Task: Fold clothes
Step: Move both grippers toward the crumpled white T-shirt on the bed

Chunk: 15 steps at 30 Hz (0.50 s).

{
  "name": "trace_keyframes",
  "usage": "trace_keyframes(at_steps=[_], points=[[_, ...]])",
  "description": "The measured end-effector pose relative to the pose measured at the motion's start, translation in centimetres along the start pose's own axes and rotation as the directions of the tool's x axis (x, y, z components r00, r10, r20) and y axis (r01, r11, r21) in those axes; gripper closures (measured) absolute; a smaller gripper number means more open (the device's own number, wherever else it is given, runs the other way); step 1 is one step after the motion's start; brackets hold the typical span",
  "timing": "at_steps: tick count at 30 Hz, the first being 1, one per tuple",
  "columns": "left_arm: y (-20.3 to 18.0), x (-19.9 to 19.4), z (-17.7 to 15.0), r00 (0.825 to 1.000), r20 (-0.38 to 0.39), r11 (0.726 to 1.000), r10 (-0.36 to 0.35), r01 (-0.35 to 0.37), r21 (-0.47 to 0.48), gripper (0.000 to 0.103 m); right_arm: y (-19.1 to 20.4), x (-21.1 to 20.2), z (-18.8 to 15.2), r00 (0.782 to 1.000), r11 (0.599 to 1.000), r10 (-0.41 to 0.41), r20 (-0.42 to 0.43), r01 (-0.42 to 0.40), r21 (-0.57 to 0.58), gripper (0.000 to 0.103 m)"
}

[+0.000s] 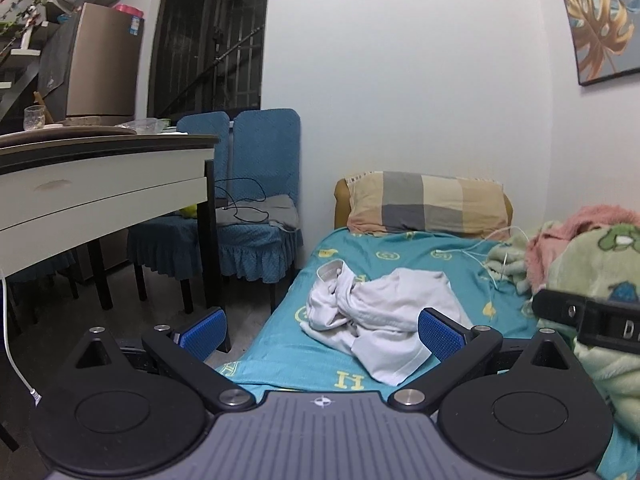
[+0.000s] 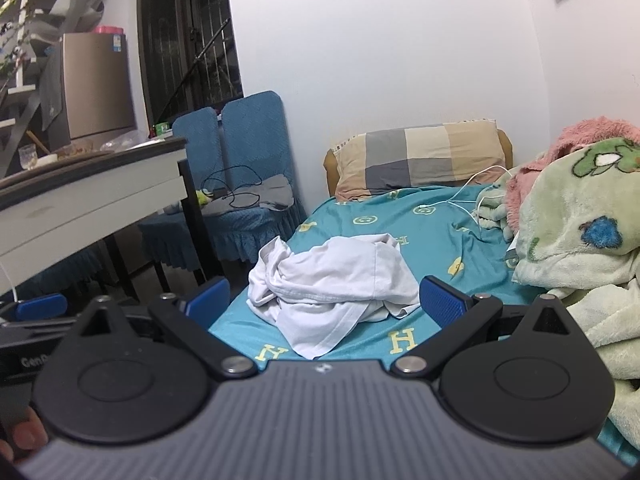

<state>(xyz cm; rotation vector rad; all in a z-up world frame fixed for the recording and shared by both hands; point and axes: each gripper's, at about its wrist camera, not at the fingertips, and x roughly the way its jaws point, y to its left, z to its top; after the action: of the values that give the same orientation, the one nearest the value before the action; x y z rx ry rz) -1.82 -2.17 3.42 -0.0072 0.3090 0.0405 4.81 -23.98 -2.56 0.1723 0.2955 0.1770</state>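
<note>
One crumpled white garment (image 1: 372,316) lies in a loose heap on the teal bed sheet (image 1: 420,264), near the bed's foot end and toward its left edge, with a hemmed edge trailing toward the cameras. The left hand-held gripper (image 1: 322,332) hangs just short of the heap with its blue-padded fingers (image 1: 202,334) spread wide and nothing between them; the right hand-held gripper (image 2: 324,302) is likewise spread apart and empty, the garment framed between its pads (image 2: 442,300) (not touching them, as far as can be seen). At the head of the bed a checked pillow (image 1: 426,204) rests against the white wall, and a thin white cable (image 1: 472,256) runs across the sheet. A pale green fleece blanket (image 2: 580,220) with a pink one (image 2: 592,128) above it is piled along the right side of the bed. Left of the bed stand two blue-covered chairs (image 1: 256,184), one carrying a grey cloth and black cords, beside a white tabletop (image 1: 100,172) with dishes on it.
</note>
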Motion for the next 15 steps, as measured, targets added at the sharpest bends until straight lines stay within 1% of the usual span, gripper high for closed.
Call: trace_keyframes(at_steps=[3, 6, 10, 13, 15], points=[[-0.2, 0.1, 0.5, 1.000, -0.007, 0.999, 0.028, -0.028, -0.021, 0.000, -0.2, -0.2, 0.1, 1.000, 1.000, 0.001, 0.006, -0.001, 0.003, 0.000], [-0.4, 0.3, 1.1, 0.997, -0.033, 0.998, 0.065, -0.066, -0.025, 0.000, -0.2, -0.3, 0.4, 1.000, 1.000, -0.006, -0.007, 0.006, -0.005, 0.000], [-0.3, -0.1, 2.5, 0.997, -0.047, 0.998, 0.065, -0.067, -0.021, 0.000, 0.1, -0.9, 1.2, 1.000, 1.000, 0.002, 0.000, -0.002, 0.012, 0.000], [-0.3, -0.4, 2.6, 0.998, -0.029, 0.999, 0.049, -0.050, -0.006, 0.000, 0.5, -1.3, 1.5, 1.000, 1.000, 0.001, 0.017, -0.001, 0.007, 0.000], [0.0, -0.2, 2.0, 0.999, -0.025, 0.999, 0.033, -0.033, 0.004, 0.000, 0.7, -1.4, 1.3, 1.000, 1.000, 0.002, 0.028, -0.001, -0.010, 0.000]])
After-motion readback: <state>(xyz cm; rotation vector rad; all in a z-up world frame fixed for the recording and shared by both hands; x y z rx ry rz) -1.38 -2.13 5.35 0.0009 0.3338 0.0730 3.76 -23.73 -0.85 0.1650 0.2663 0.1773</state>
